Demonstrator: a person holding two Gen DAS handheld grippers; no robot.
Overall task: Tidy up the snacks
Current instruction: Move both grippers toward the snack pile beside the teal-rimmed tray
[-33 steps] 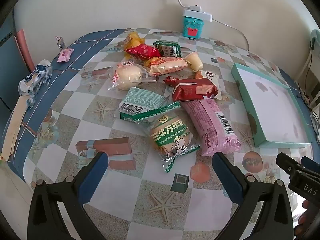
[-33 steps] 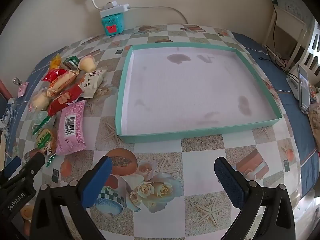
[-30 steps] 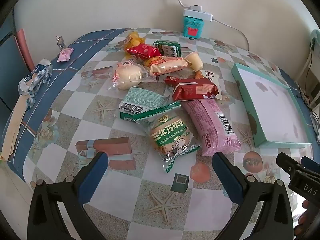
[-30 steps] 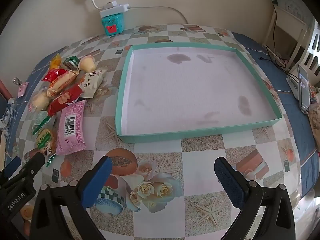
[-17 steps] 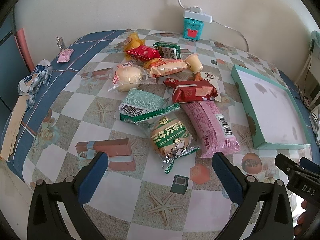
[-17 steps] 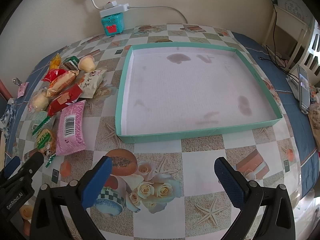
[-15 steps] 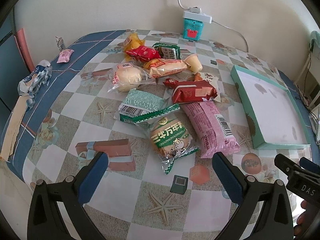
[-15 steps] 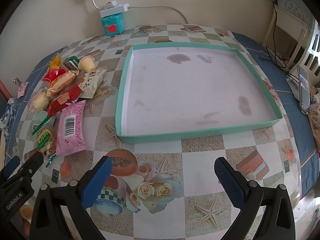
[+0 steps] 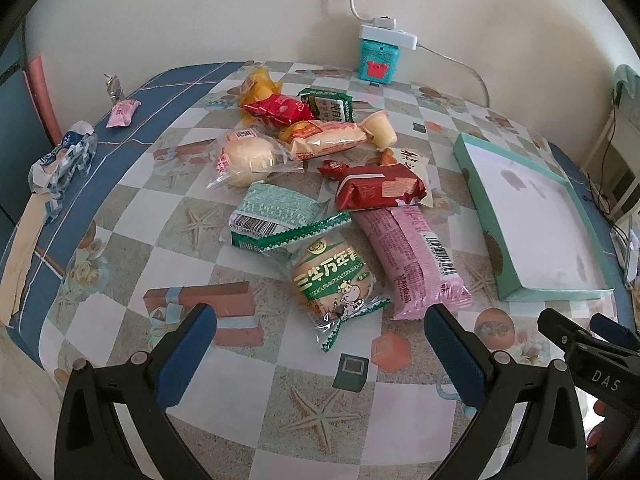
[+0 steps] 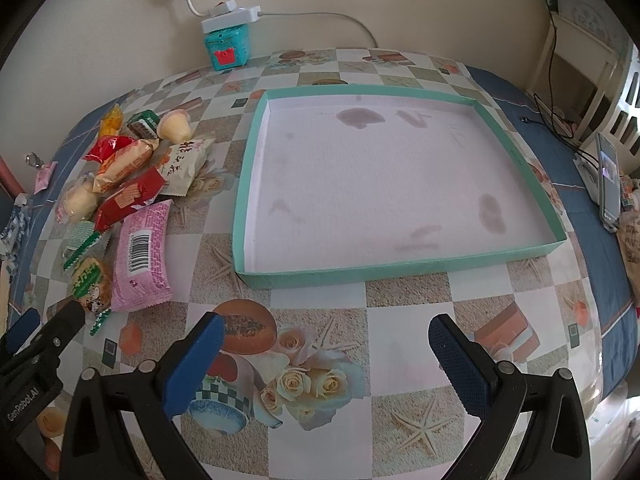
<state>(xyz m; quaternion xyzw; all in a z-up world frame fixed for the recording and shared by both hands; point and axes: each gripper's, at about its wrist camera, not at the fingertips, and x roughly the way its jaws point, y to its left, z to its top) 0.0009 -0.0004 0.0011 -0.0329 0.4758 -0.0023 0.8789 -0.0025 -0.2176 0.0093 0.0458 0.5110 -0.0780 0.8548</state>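
Spread across the scene was a table under a glossy checked cloth (image 10: 400, 300) printed with starfish, roses and gift boxes, set against a cream wall. Above its near edge the left gripper (image 9: 320, 332) was held with its blue-padded jaws wide apart and nothing between them; the right gripper (image 10: 326, 340) was likewise held spread and empty over the printed roses. Just beyond the left jaws a round biscuit in a clear wrapper with a green label (image 9: 332, 280) was seen, touching a long pink foil packet with a barcode (image 9: 408, 256) on its right. Behind these, a pale green patterned packet (image 9: 272, 212) and a dark red wrapped bar (image 9: 380, 190) were piled, and farther back a round white bun in clear film (image 9: 246, 156), an orange-and-cream long bread packet (image 9: 324, 140), a small red pouch (image 9: 280, 109), a green-and-white carton-shaped pack (image 9: 330, 105), a yellow wrapped sweet (image 9: 256, 84) and a small jelly cup (image 9: 382, 130) were heaped together. Well to the right of the heap, apart from it, a shallow mint-green cardboard tray with a stained white floor (image 10: 516, 256) was laid, with no snack inside. At the wall a teal tin box (image 10: 227, 50) was placed beneath a white power strip (image 10: 230, 17).
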